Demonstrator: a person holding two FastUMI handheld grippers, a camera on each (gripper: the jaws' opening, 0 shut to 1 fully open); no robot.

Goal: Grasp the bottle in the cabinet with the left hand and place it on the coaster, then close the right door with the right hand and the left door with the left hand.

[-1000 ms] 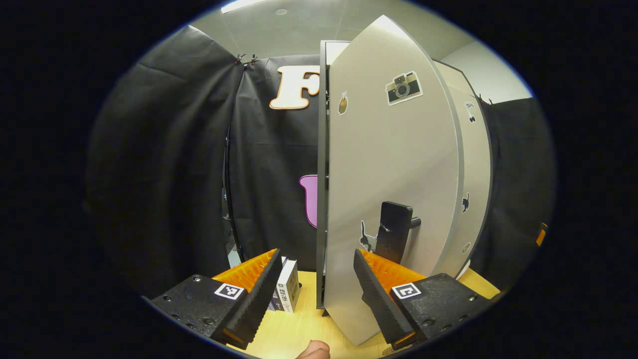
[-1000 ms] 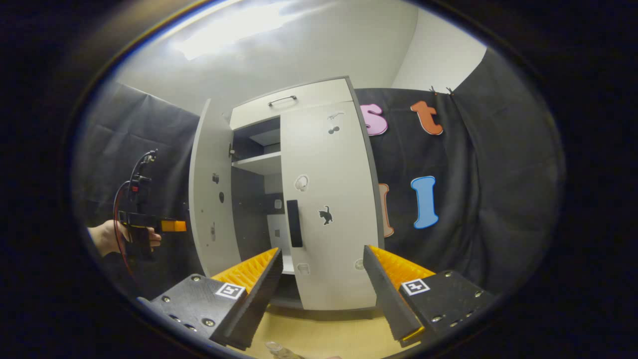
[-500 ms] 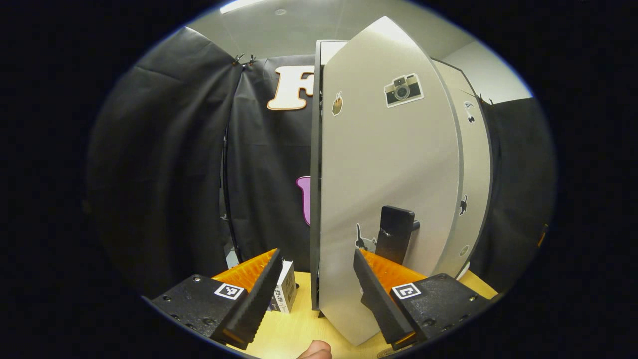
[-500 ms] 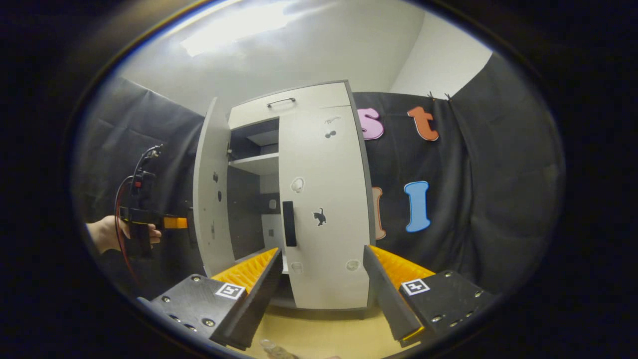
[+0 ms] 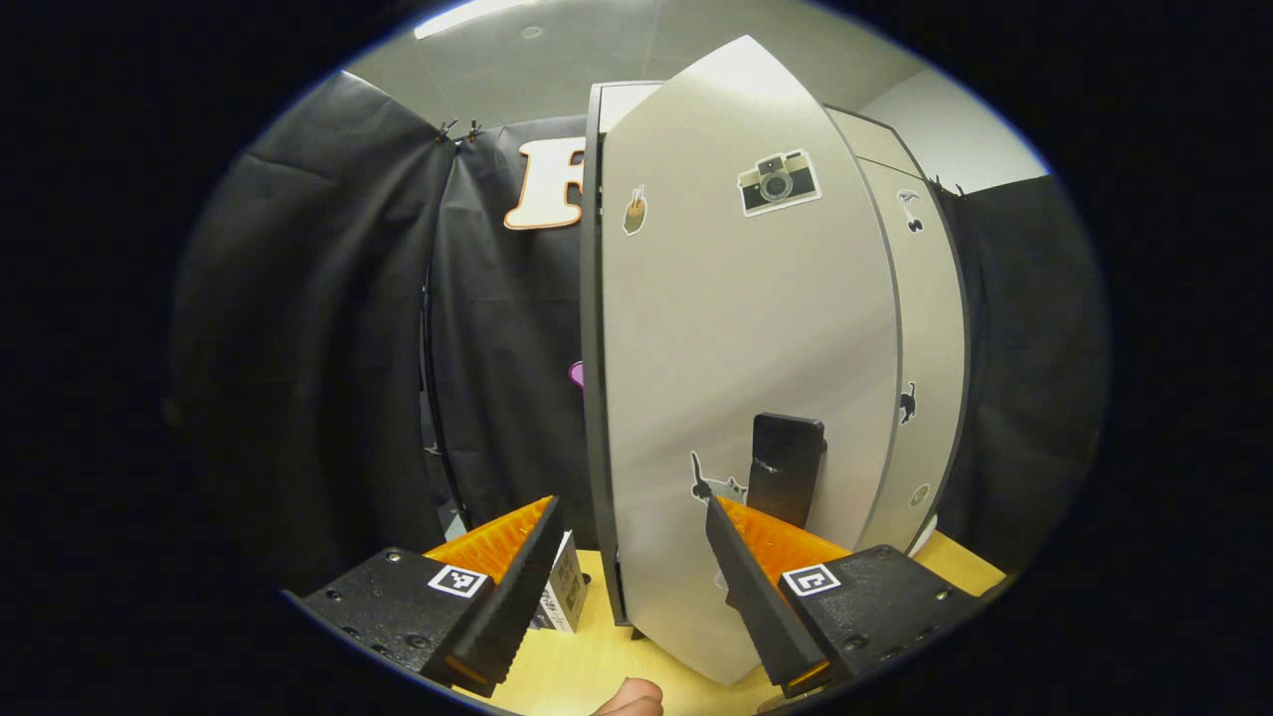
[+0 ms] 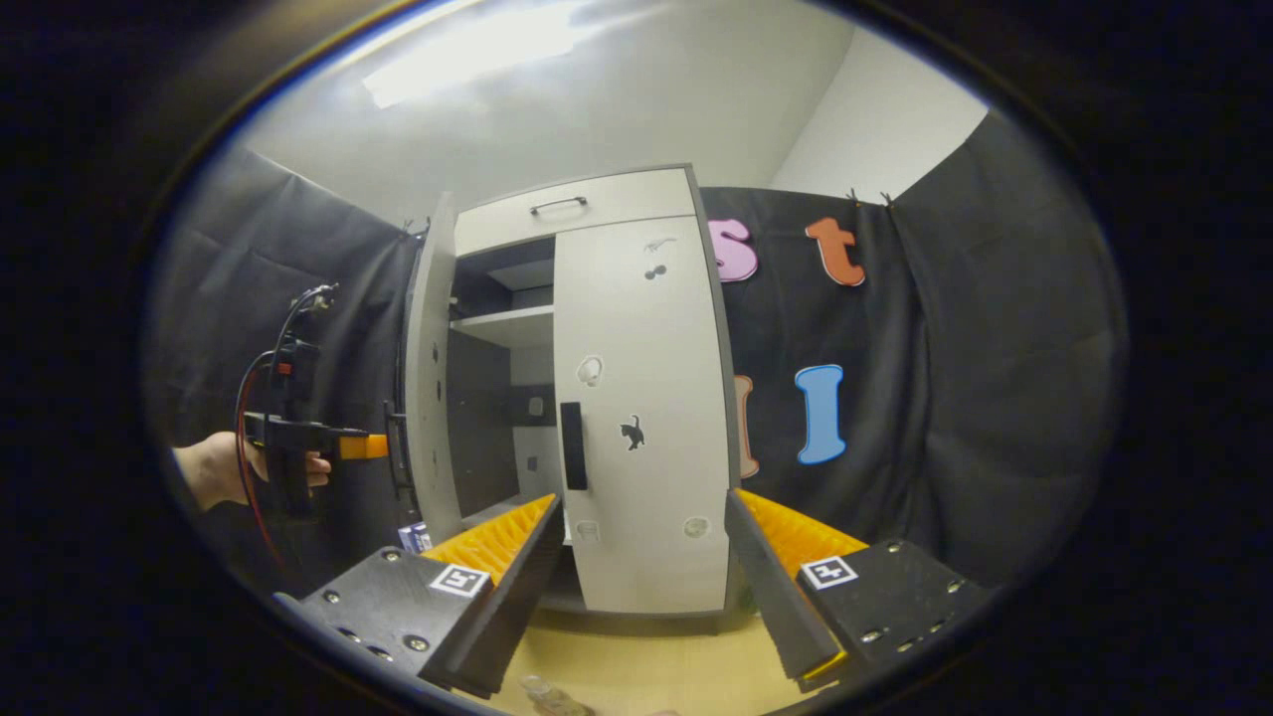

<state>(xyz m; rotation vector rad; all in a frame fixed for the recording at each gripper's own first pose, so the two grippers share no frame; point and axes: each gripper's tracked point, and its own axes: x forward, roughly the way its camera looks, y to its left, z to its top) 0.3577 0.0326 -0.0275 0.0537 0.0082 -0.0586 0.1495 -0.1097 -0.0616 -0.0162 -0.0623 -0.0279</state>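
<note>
The grey left door (image 5: pixel 746 328) of the cabinet stands partly open right in front of my left gripper (image 5: pixel 632 587). That gripper is open, with its right finger close under the door's black handle (image 5: pixel 786 462). The right gripper view has the left door (image 6: pixel 430 378) ajar, the right door (image 6: pixel 641 398) shut, and a hand holding the left gripper (image 6: pixel 363 446) against the left door's outer face. My right gripper (image 6: pixel 641 587) is open and holds nothing, a short way in front of the cabinet. A clear bottle top (image 6: pixel 545 691) peeks in at the bottom edge.
A shelf (image 6: pixel 502 323) shows through the gap between the doors. A small white box (image 5: pixel 565 595) stands on the wooden table (image 6: pixel 646 666) left of the cabinet. Black cloth walls close in on both sides.
The left door has swung further toward shut with the left gripper moving along behind it. The gap between the doors is narrower. The right gripper has hardly moved.
</note>
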